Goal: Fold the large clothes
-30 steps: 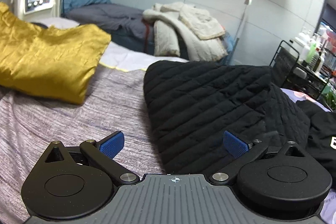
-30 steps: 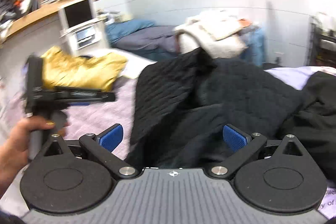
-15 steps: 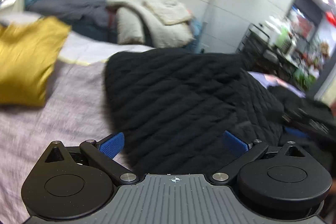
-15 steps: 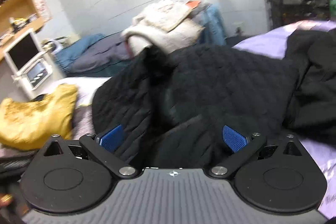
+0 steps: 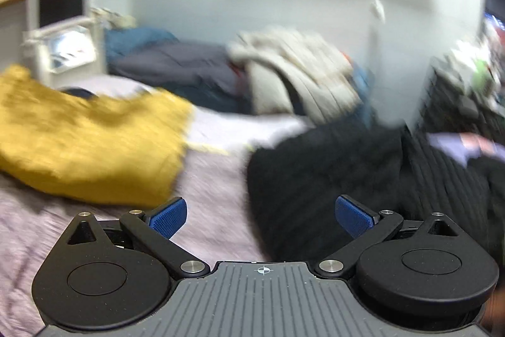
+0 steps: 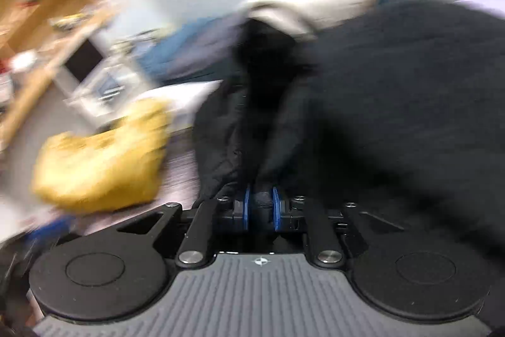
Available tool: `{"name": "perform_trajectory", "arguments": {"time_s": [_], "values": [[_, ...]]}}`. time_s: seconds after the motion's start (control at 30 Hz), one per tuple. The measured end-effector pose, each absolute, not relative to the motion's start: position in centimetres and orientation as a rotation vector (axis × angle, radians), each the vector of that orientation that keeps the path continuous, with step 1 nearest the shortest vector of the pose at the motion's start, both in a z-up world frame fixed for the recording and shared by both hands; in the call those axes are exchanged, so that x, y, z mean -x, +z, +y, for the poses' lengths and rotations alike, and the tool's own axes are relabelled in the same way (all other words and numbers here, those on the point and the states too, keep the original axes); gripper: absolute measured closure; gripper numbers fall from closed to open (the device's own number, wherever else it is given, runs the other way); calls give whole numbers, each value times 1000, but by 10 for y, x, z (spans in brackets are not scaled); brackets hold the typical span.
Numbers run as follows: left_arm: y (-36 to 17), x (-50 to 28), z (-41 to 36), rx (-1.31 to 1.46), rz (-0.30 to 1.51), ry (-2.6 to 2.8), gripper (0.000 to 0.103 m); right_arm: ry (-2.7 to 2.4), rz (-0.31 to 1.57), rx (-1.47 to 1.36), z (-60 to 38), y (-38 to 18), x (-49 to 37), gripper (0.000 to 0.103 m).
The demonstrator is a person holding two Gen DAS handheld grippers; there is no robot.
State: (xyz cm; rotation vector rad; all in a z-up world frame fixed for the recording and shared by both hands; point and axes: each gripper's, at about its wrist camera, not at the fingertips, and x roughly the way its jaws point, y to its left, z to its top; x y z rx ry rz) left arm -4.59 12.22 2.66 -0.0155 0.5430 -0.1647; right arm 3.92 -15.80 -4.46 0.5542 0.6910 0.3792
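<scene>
the right gripper (image 6: pixel 261 209) pinches a bunched edge of the black quilted jacket (image 6: pixel 394 103), likely to lift it for a fold; the jacket lies heaped on the bed (image 5: pixel 214 210). the left gripper (image 5: pixel 261 217) hovers spread wide, empty. half a second ago the right jaws were apart; both views are blurred.

Heavy motion blur, soft indoor light
</scene>
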Motion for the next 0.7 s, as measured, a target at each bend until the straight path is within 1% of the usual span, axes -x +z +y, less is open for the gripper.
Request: {"name": "perform_trajectory", "arguments": {"time_s": [0.1,0.17,0.2,0.27,0.3,0.33,0.4,0.43,0.5,0.63,0.7], "values": [[52,55,144,82,449,-127,0,636,713,-502,-100,-38,-18,86],[55,51,149,95,469,-161,0,791,810,-486,-63,-45,-10,84],[52,49,147,86,493,-171,0,801,838,-457,-50,-48,-4,76],[39,44,144,53,546,-153,0,781,823,-375,-35,-50,9,62],[31,46,144,41,560,-143,0,749,804,-344,-36,-47,14,46],[22,48,144,36,575,-139,0,692,766,-306,-41,-40,21,33],[0,46,148,43,635,-128,0,600,680,-285,-63,-25,29,25],[-12,44,150,49,673,-121,0,539,646,-288,-78,-18,29,23],[-35,44,154,60,742,-109,0,376,611,-259,-107,-8,20,12],[-70,48,150,26,843,-114,0,-49,608,64,-135,-14,-15,11],[-81,54,143,2,872,-136,0,-60,610,112,-140,-28,-27,10]]}}
